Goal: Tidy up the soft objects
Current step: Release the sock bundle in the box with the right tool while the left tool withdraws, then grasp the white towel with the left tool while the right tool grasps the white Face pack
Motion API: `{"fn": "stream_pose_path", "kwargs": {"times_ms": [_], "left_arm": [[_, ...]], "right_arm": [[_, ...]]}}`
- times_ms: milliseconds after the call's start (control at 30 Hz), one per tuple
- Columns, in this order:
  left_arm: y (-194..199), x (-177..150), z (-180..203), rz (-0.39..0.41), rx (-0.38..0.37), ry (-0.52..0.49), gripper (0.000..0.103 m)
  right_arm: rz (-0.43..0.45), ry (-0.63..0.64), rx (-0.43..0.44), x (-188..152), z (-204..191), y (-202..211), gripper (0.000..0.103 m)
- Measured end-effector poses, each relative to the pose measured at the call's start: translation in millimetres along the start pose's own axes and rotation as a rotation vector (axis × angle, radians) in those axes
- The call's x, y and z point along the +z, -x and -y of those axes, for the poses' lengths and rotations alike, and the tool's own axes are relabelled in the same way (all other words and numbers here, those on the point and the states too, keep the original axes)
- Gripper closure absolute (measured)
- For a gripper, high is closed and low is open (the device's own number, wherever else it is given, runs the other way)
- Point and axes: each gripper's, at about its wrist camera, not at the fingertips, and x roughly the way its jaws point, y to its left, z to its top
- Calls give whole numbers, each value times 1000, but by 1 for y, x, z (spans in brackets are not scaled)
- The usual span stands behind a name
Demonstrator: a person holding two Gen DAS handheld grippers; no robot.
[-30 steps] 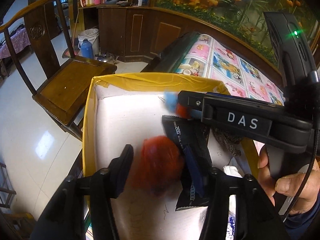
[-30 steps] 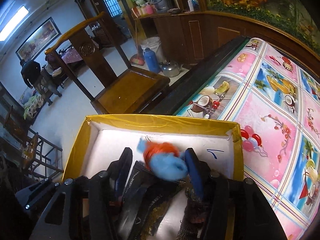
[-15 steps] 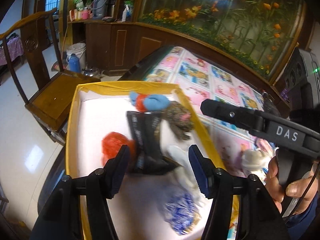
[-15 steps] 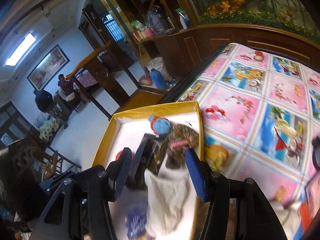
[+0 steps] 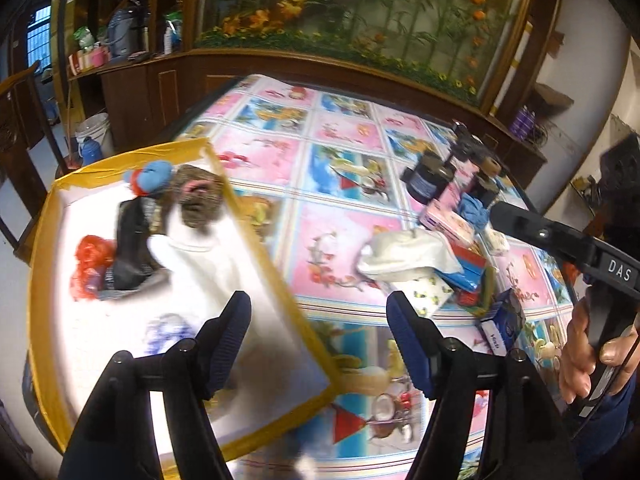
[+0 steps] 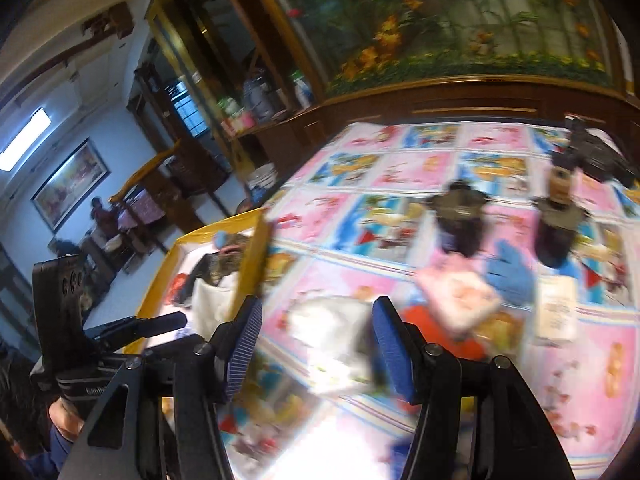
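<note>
Several soft things are already lying in the yellow-rimmed box (image 5: 256, 236): a red pompom (image 5: 90, 256), a blue plush (image 5: 154, 176), a white garment (image 5: 208, 264). A white cloth (image 5: 404, 254) and blue cloth (image 6: 510, 276) are still waiting on the worktop (image 5: 320, 240) among jars (image 5: 426, 182) and packets. The left claw (image 5: 318, 336), which has just been opening, and the right claw (image 6: 316, 336) are both gaping, empty.
</note>
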Motion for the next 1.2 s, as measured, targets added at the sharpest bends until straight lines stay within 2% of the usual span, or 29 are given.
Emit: {"fn": "stream_pose_path", "kwargs": {"times_ms": [100, 167, 233, 433, 500, 567, 600, 733, 833, 1000, 1133, 1200], "left_arm": [[-16, 7, 21, -30, -17, -7, 32], [-29, 14, 31, -55, -38, -2, 26], [-45, 21, 40, -86, -31, 12, 24], [-94, 37, 57, -163, -21, 22, 23], [-111, 38, 62, -179, -4, 19, 24], [-120, 38, 64, -180, -5, 36, 45], [-123, 38, 65, -188, -14, 44, 66], [-112, 33, 70, -133, -16, 17, 78], [-92, 28, 74, -66, -23, -6, 78], [-60, 3, 86, 70, 62, -94, 78], [-51, -14, 95, 111, 107, -152, 78], [-48, -19, 98, 123, 127, -170, 78]], "right_arm": [[39, -82, -11, -4, 40, 17, 39], [71, -154, -16, -6, 66, 28, 39], [97, -230, -32, -6, 88, 36, 38], [132, -370, -22, -6, 120, 56, 37], [144, -369, -61, -5, 124, 61, 32], [149, -369, -109, -6, 128, 63, 29], [149, -369, -131, -6, 133, 64, 28], [91, -365, -237, -6, 148, 49, 26], [30, -339, -288, -7, 153, 31, 26], [-65, -228, -385, -6, 147, -8, 26], [-124, -147, -470, -9, 143, -30, 26], [-125, -106, -510, -11, 139, -34, 29]]}}
